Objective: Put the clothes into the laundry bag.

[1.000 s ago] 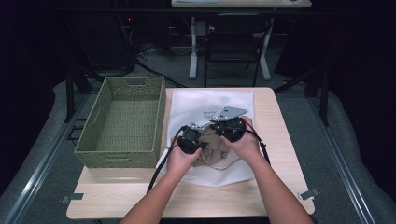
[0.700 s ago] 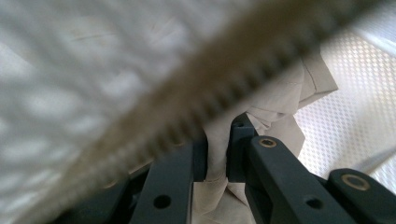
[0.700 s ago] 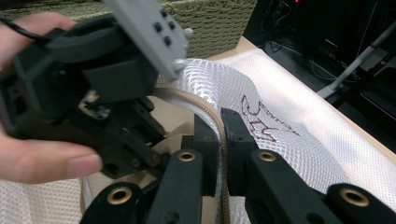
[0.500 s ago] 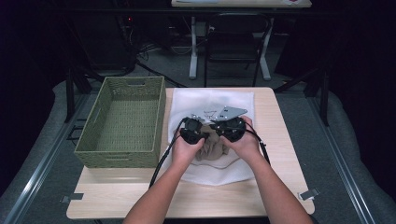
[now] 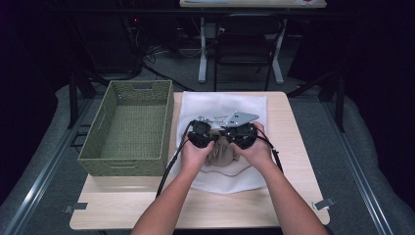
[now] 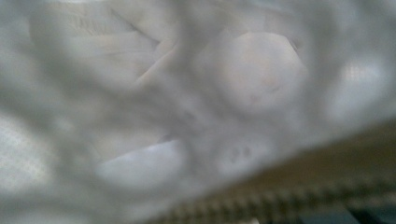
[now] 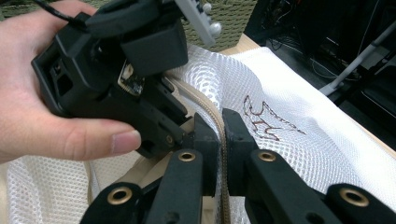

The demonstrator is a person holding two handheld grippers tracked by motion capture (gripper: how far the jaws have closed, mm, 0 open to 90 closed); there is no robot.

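right gripper view: right gripper [image 7: 221, 135] pinches the bag [image 7: 299, 140] zipper edge; left gripper [image 7: 116, 70] is pressed together on mesh. step: opening the bag. next, pull the edges apart.

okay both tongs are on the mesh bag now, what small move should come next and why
Probably draw the two tongs slowly apart. The right tongs are shut on the tan zipper edge of the white mesh bag, and the left tongs sit close beside them on the same bag, so spreading should open its mouth.
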